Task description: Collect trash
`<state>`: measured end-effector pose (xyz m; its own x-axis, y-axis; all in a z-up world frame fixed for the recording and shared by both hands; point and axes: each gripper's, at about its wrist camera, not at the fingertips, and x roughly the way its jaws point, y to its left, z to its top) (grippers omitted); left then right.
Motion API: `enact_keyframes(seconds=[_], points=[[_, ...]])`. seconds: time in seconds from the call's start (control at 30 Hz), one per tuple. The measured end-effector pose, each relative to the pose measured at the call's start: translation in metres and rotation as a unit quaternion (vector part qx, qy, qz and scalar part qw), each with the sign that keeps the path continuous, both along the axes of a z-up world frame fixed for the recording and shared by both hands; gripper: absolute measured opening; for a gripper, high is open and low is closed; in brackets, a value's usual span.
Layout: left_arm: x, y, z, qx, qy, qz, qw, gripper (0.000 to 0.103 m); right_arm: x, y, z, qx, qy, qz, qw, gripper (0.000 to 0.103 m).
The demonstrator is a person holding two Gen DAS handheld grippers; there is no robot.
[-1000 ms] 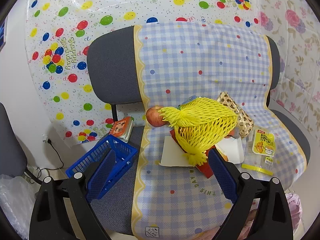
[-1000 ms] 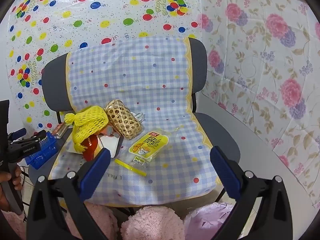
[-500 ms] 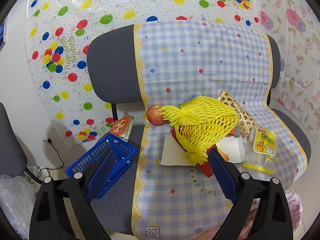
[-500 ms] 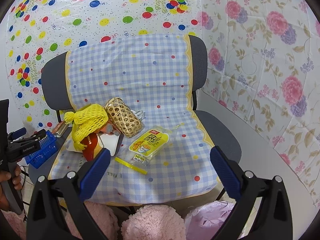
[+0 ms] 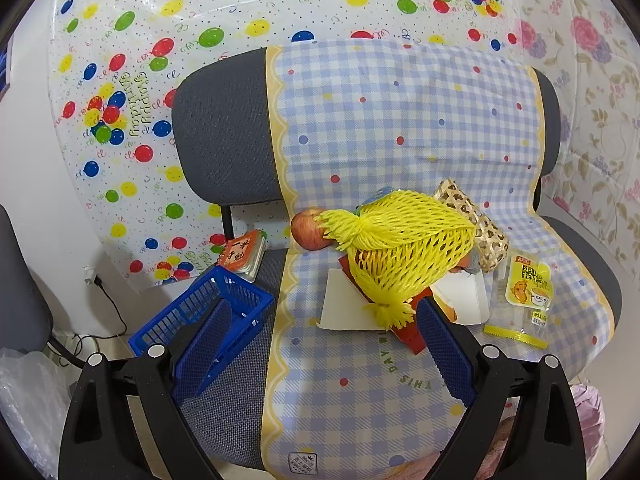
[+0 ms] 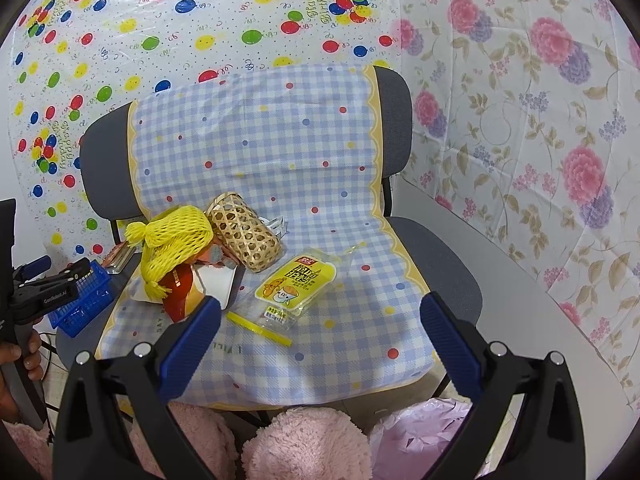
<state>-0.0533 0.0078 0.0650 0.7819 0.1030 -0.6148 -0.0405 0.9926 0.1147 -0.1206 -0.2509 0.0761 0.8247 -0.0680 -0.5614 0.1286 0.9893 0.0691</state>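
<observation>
The trash is lying in a heap on the checked cloth (image 6: 256, 152) covering the seat of a grey chair (image 6: 108, 172). A yellow foam net (image 5: 404, 252) is sitting on top of the heap, draped over a red carton (image 6: 180, 292) and a white tray (image 6: 218, 282), with a woven bamboo tube (image 6: 246, 236) lying on its side just right of it. An apple (image 5: 306, 230) is resting at the far left edge of the heap, touching the net's tassel. Nearer and to the right, a clear snack wrapper with a yellow label (image 6: 296, 284) is lying flat, and a thin yellow strip (image 6: 258, 328) is lying just in front of it.

A blue basket (image 5: 208, 316) is sitting on the bare left part of the seat, beside the cloth — an orange packet (image 5: 242, 254) is lying just behind it.

The left gripper (image 5: 320, 344) is hovering near the front of the seat, its jaws spread wide and holding nothing, one finger over the basket and the other by the carton. The right gripper (image 6: 320, 332) is hanging over the near edge of the cloth, jaws likewise wide apart and empty, pointing toward the wrapper. In the right wrist view a hand (image 6: 18, 364) is gripping the left tool's handle at the far left.
</observation>
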Motion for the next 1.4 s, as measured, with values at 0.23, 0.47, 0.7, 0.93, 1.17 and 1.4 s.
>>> enact_keyframes(seconds=[0.23,0.47,0.7,0.93,1.17,1.4], points=[[-0.001,-0.001,-0.002,0.001,0.001,-0.001,1.0000,0.092,0.001,0.001,-0.003,-0.011,-0.001,0.000,1.000,0.097],[0.000,-0.001,-0.001,0.001,0.002,-0.002,1.0000,0.092,0.002,0.002,-0.003,-0.006,-0.009,0.000,1.000,0.097],[0.000,-0.001,-0.001,0.001,0.002,-0.001,1.0000,0.092,0.002,0.002,-0.004,-0.005,-0.011,0.001,1.000,0.097],[0.005,0.004,-0.012,-0.006,0.013,-0.001,0.9999,0.092,0.013,0.003,-0.018,-0.006,-0.010,0.009,1.000,0.097],[0.025,0.010,-0.035,-0.038,0.039,-0.020,0.9983,0.092,0.037,-0.002,-0.045,0.031,-0.032,0.017,0.999,0.097],[0.050,-0.023,-0.053,-0.012,0.045,-0.092,0.9946,0.091,0.065,0.003,-0.060,0.004,0.001,0.030,1.000,0.097]])
